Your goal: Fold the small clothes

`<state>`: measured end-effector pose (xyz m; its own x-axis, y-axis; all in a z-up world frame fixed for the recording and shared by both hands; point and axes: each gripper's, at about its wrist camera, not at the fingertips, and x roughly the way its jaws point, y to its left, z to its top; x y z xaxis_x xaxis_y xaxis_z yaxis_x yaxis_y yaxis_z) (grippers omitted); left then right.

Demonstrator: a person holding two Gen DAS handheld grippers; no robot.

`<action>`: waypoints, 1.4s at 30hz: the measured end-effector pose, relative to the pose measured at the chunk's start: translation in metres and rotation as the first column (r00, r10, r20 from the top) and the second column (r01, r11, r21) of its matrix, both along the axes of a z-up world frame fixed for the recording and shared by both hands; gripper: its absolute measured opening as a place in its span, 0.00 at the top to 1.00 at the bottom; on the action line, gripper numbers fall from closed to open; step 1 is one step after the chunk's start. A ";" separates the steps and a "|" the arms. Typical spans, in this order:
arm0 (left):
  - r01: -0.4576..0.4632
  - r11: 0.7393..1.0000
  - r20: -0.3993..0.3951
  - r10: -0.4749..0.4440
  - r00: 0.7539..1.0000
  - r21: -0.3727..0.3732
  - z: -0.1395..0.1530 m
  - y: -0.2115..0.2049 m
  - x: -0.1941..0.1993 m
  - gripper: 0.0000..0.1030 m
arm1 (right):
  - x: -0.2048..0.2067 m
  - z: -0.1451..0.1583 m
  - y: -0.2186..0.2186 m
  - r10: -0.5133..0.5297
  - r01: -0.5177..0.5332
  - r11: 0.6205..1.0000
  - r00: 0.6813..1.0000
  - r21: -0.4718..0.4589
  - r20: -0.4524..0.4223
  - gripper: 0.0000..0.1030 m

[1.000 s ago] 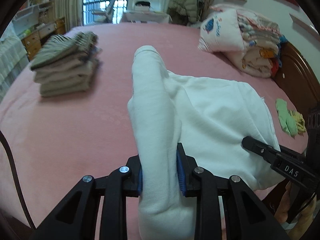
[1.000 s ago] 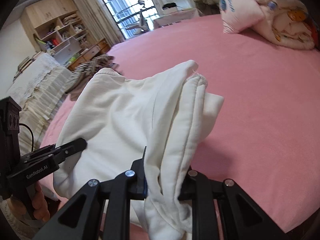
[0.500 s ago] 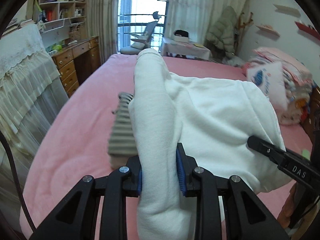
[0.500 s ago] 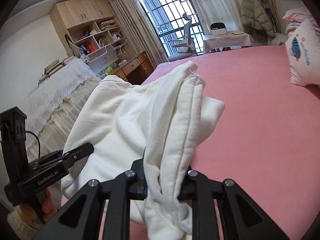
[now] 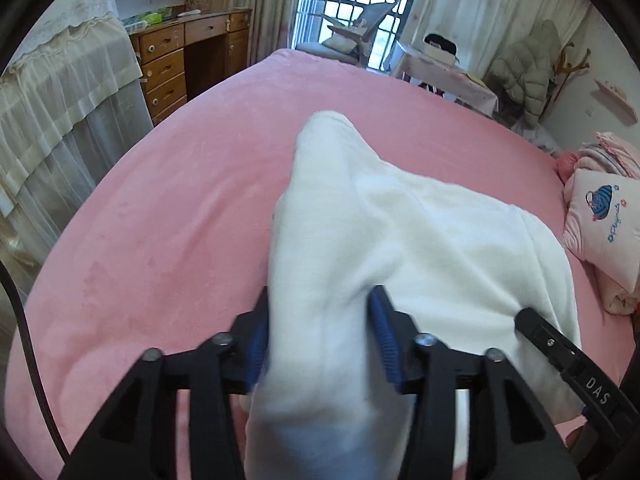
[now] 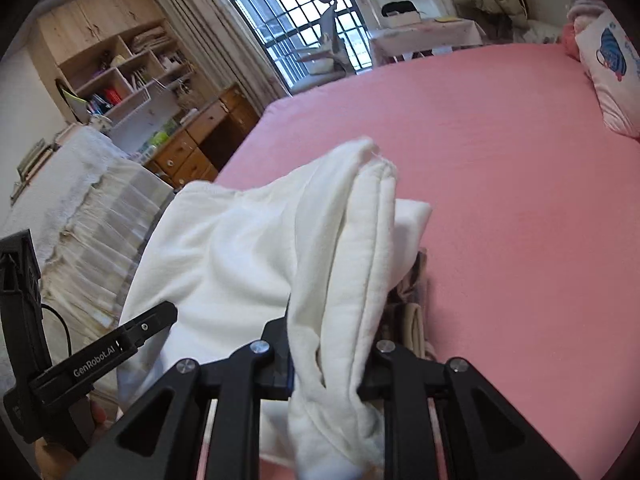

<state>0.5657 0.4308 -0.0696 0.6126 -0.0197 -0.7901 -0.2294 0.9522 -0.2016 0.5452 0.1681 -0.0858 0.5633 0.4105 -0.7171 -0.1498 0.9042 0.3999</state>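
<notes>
A folded white garment (image 5: 400,240) hangs between both grippers above the pink bed (image 5: 180,200). My left gripper (image 5: 320,336) is shut on its left edge, the cloth bunched between the blue pads. My right gripper (image 6: 328,364) is shut on the garment's (image 6: 248,248) other edge. The right gripper's finger (image 5: 560,352) shows at the lower right of the left wrist view; the left gripper's finger (image 6: 120,340) shows at the lower left of the right wrist view. Part of a stack of folded clothes (image 6: 412,304) peeks out under the garment.
A pink pillow (image 5: 604,220) with bedding lies at the bed's right side. A wooden desk with drawers (image 5: 176,60) and a lace-covered cabinet (image 5: 60,100) stand left of the bed. A small table (image 6: 424,32) and chair stand by the window.
Both grippers carried the garment left and forward. It now hangs over the stack of folded clothes, which is mostly hidden beneath it. Both grips are unchanged.
</notes>
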 end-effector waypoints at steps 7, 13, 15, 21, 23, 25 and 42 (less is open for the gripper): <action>-0.085 0.990 0.026 0.088 0.996 -0.110 -0.021 0.019 -0.017 0.12 | 0.002 -0.012 -0.020 0.021 -0.022 0.999 1.000 -0.049 -0.006 0.48; -0.101 0.986 0.071 0.092 0.993 0.132 0.015 0.001 -0.053 0.12 | -0.027 0.030 -0.032 0.032 -0.018 0.992 0.993 -0.128 0.110 0.43; -0.115 0.971 0.087 0.099 0.991 0.207 0.033 -0.006 -0.069 0.12 | -0.037 0.045 -0.040 0.033 -0.020 0.994 0.993 -0.111 0.117 0.43; -0.095 0.960 0.073 0.079 0.994 0.262 0.084 -0.034 -0.125 0.12 | -0.087 0.087 -0.064 0.036 -0.023 0.993 0.993 -0.118 0.110 0.43; -0.090 0.970 0.068 0.076 0.995 0.225 0.100 -0.041 -0.143 0.12 | -0.107 0.102 -0.070 0.042 -0.027 0.992 0.992 -0.124 0.116 0.43; -0.088 0.975 0.075 0.074 0.994 0.203 0.118 -0.050 -0.168 0.12 | -0.125 0.118 -0.077 0.048 -0.030 0.990 0.991 -0.138 0.128 0.43; 0.011 0.990 0.116 -0.028 0.993 0.140 0.191 -0.154 -0.347 0.12 | -0.284 0.198 -0.134 0.116 -0.089 0.986 0.974 -0.144 0.193 0.43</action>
<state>0.2184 0.2771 0.1213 0.7017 0.0724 -0.7088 -0.1933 0.9769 -0.0916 0.2607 0.0343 0.1117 0.6609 0.3814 -0.6463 -0.3089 0.9231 0.2289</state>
